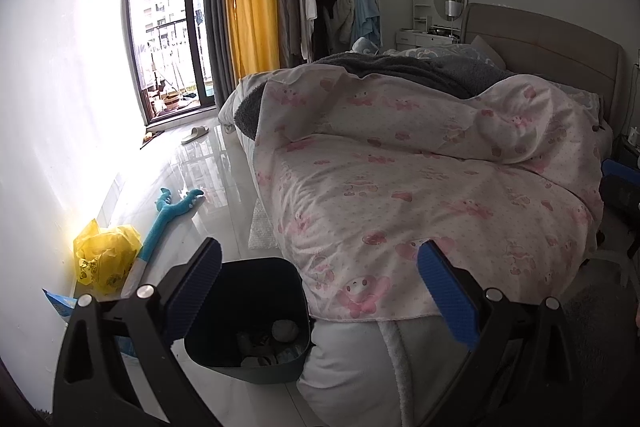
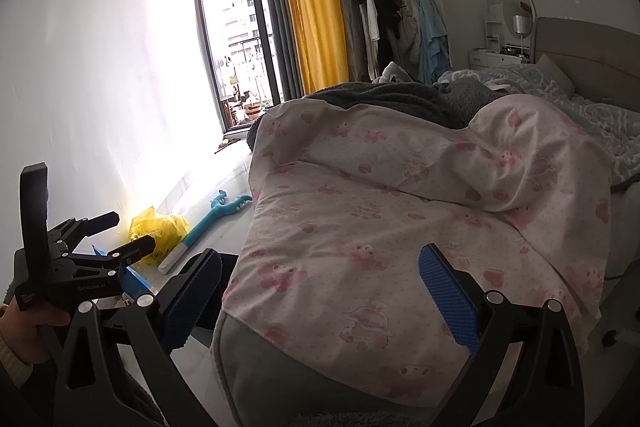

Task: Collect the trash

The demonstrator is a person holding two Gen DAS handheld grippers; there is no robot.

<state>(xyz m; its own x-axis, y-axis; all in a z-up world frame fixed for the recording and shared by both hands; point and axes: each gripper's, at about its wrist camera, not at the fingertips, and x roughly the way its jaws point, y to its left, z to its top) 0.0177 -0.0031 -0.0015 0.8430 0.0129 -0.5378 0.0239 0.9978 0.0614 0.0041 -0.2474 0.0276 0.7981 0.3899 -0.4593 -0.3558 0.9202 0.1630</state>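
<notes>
Trash is seen gathered in a dark bin (image 1: 256,311) that stands on the glossy tiled floor (image 1: 216,171), pressed close against the foot corner of the bed (image 1: 400,195); crumpled grey and pale wads are visible at its bottom. The left gripper (image 1: 320,291) is held above and just behind the bin's rim, its blue-padded fingers (image 1: 198,275) spread wide with nothing between them. The right gripper (image 2: 320,295) is held over the corner of the pink-patterned quilt (image 2: 400,211), its fingers likewise spread wide and empty. In the right wrist view the left gripper's black body is seen at the lower left, grasped by a hand (image 2: 28,315). A crumpled yellow plastic bag (image 1: 106,259) lies against the white wall (image 1: 60,87), with a blue packet (image 1: 60,303) just beside it near the skirting. A blue plush toy (image 1: 168,215) is stretched along the floor between the bag and the bed. A strip of open floor is left between the wall and the bed's edge, running toward the balcony door (image 1: 168,19), where a pale slipper (image 1: 195,135) rests. The quilt's hem is draped over the mattress edge, just beside the bin's right side. A sheet of bubble wrap (image 1: 262,231) lies at the bedside, beyond the bin.
</notes>
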